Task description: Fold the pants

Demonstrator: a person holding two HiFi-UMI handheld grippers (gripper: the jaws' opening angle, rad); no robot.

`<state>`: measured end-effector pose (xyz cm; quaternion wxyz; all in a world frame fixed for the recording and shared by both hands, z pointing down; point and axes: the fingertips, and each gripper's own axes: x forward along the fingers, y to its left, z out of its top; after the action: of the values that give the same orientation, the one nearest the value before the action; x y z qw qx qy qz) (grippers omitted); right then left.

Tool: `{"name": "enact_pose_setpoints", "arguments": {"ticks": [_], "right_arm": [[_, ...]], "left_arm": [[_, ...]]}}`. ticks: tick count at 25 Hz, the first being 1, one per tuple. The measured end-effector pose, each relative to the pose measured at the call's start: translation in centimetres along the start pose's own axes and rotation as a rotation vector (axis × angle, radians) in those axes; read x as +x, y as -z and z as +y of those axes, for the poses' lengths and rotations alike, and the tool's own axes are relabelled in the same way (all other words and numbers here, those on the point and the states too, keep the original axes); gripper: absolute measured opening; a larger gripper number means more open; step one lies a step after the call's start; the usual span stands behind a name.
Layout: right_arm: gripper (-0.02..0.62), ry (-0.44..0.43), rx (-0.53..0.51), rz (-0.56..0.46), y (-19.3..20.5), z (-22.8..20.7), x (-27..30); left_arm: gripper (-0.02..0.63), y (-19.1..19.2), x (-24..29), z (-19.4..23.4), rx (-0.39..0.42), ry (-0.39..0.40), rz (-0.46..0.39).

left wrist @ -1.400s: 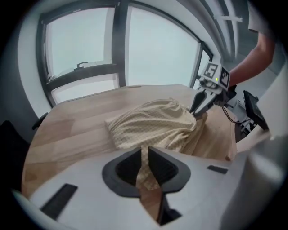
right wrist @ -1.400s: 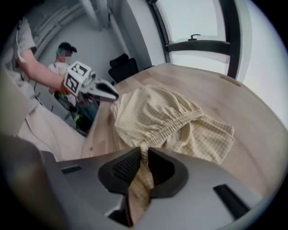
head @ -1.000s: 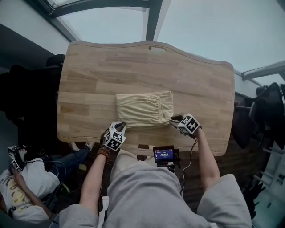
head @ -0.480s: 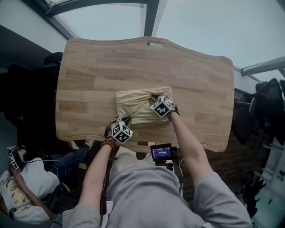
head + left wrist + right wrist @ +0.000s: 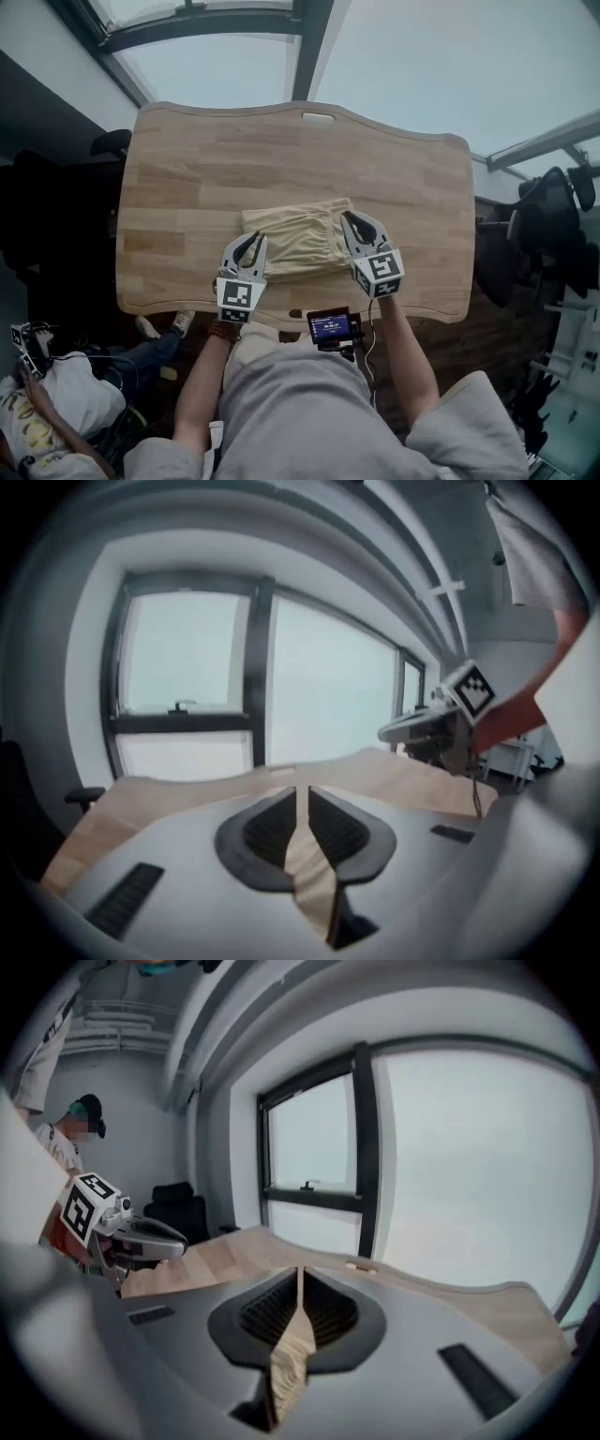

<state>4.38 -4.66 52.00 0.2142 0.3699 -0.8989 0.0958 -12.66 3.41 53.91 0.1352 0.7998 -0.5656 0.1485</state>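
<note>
We had a light wooden table (image 5: 187, 159) with a wavy edge and a slot cut-out (image 5: 317, 117) on its far side, set close to big dark-framed windows (image 5: 187, 677). Flat, pale daylight came through the glass, and the walls (image 5: 141, 1147) were light grey. We saw a black office chair (image 5: 530, 234) off the table's right end and another dark chair (image 5: 111, 142) off its left.

My left hand-held gripper (image 5: 251, 241) pinches the pants (image 5: 295, 236). My right hand-held gripper (image 5: 354, 221) has just been closing its jaws and clamps them too. Both forearms reach forward.
</note>
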Motion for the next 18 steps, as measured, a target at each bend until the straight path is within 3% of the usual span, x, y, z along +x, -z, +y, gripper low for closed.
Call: {"name": "enact_pose_setpoints", "arguments": {"ticks": [3,5,11,16,18], "right_arm": [[0.008,0.095,0.012,-0.123,-4.9,1.7,-2.9],[0.005,0.138,-0.022,-0.174,-6.8,3.1,-4.0],[0.005,0.123,-0.111,-0.217,-7.6,8.0,-7.1],[0.003,0.073,-0.074,-0.257,-6.6,8.6,-11.0],[0.003,0.059,-0.064,-0.279,-6.0,8.7,-12.6]], "left_arm": [[0.02,-7.9,-2.8,2.2,0.038,-0.139,-0.236],[0.013,-10.5,-4.0,2.6,0.065,-0.16,-0.321],[0.008,-9.7,-5.2,-1.3,0.135,-0.074,-0.293],[0.008,-8.8,-5.6,-6.0,0.126,-0.066,-0.218],[0.008,-9.0,-6.4,-8.0,0.124,-0.053,-0.24]]}}
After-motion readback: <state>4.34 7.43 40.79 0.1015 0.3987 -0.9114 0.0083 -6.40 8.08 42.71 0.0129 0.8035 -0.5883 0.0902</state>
